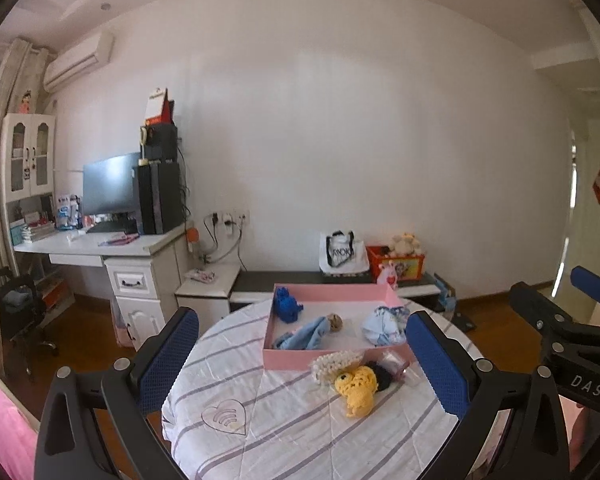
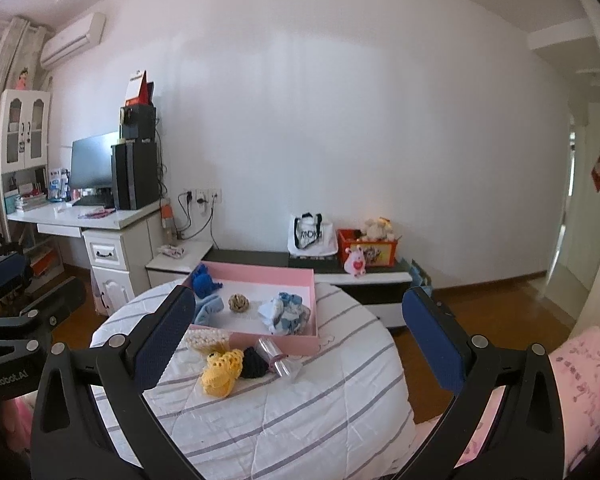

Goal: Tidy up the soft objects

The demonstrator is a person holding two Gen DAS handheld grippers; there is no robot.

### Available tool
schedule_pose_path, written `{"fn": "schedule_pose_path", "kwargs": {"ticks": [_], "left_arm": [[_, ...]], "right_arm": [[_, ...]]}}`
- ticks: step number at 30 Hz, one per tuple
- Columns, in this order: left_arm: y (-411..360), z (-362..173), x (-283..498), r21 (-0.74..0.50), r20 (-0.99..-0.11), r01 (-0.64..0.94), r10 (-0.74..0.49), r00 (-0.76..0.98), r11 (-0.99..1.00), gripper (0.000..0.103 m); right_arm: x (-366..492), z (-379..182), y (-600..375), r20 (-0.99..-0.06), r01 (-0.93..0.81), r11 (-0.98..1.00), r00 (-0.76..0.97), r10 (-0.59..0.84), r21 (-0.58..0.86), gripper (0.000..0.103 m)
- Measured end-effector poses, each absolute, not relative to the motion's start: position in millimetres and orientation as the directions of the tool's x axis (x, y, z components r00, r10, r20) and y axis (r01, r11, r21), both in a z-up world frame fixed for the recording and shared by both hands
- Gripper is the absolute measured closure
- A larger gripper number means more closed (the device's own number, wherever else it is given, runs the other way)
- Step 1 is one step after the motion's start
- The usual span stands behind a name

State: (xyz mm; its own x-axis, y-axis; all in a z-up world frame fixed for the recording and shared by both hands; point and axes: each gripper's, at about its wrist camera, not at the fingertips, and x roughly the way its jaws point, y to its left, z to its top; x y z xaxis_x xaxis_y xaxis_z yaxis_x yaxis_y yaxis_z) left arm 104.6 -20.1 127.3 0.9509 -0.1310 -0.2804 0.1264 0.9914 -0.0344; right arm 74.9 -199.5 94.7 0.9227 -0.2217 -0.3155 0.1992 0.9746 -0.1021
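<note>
Four soft items were left outside the pink box [image 1: 320, 360], just ahead of the jaws: a yellow knit toy [image 1: 358, 390], a dark knit piece [image 2: 254, 362], a cream knit piece [image 1: 334, 362] and a clear pouch [image 2: 278, 358]. These were judged still unsorted. Inside the box, a blue toy [image 1: 286, 305], a light blue cloth [image 1: 306, 334], a tan ball [image 2: 238, 302] and a bundled cloth [image 2: 286, 312] were seen spaced apart, likely already placed. The left gripper [image 1: 302, 364] and right gripper [image 2: 298, 342] were held spread wide, empty, above the striped quilt [image 1: 300, 432]. A desk [image 1: 96, 244] and low bench [image 2: 260, 258] were seen along the wall beyond.

We see a matt pink cardboard box [image 1: 300, 358], a knobbly yellow crocheted toy [image 1: 358, 386] just before the left gripper [image 1: 304, 360], and quilted striped cloth [image 1: 300, 432].
</note>
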Motion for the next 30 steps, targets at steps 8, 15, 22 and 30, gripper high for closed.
{"fn": "schedule_pose_path", "kwargs": {"ticks": [8,15,22,30], "left_arm": [[-20,121,86,-0.032,-0.228,0.121,-0.125,0.966,0.992,0.0],[-21,116,85,-0.034,-0.23,0.116,-0.121,0.966,0.993,0.0],[-21,121,84,-0.032,-0.233,0.112,-0.116,0.966,0.993,0.0],[-22,120,85,-0.027,-0.236,0.107,-0.111,0.965,0.994,0.0]], "right_arm": [[61,101,-193,-0.268,0.193,0.975,0.939,-0.216,-0.109,0.0],[55,102,-188,-0.246,0.191,0.974,0.945,-0.217,-0.123,0.0],[54,101,-188,-0.248,0.193,0.973,0.944,-0.219,-0.126,0.0],[56,99,-192,-0.257,0.204,0.971,0.939,-0.229,-0.123,0.0]]}}
